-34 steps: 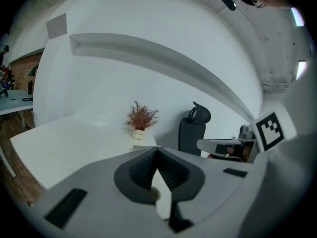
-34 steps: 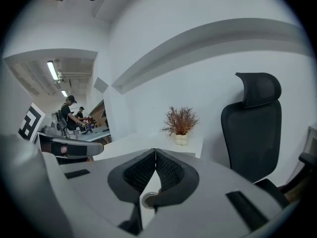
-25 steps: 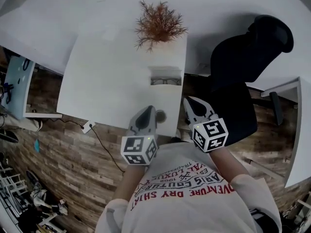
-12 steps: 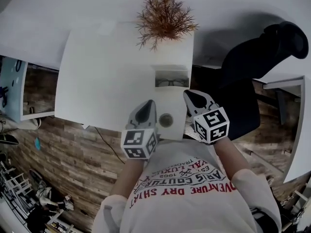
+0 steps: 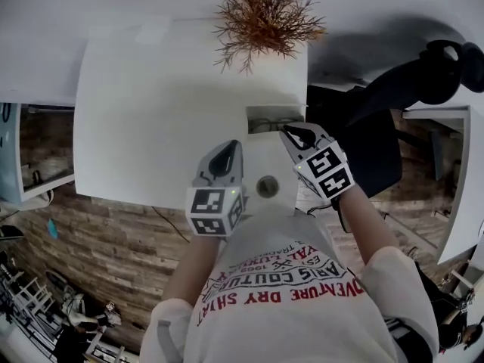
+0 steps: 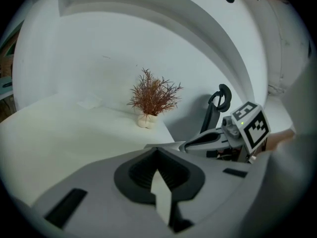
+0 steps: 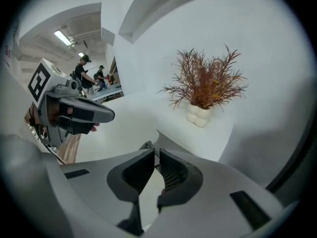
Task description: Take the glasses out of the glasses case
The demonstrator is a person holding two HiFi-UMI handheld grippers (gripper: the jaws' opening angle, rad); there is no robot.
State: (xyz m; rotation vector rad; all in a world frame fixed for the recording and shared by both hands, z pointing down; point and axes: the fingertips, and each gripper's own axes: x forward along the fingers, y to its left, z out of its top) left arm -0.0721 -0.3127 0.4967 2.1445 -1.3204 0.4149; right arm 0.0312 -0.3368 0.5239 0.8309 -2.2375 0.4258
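This is an office. A big white tabletop stands on a wood floor, with a black office chair at its right. Far off, people are at other tables under long ceiling lights.

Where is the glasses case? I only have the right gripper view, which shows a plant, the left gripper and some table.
Observer: In the head view the glasses case lies open by the table's edge at the picture's right, just at the right gripper's tip.
Operator: Anything inside it?
Observer: Yes, dark-framed glasses lie in it.
Operator: Is the left gripper holding anything?
Observer: No. Its own view shows the left gripper with its jaws together and nothing between them.
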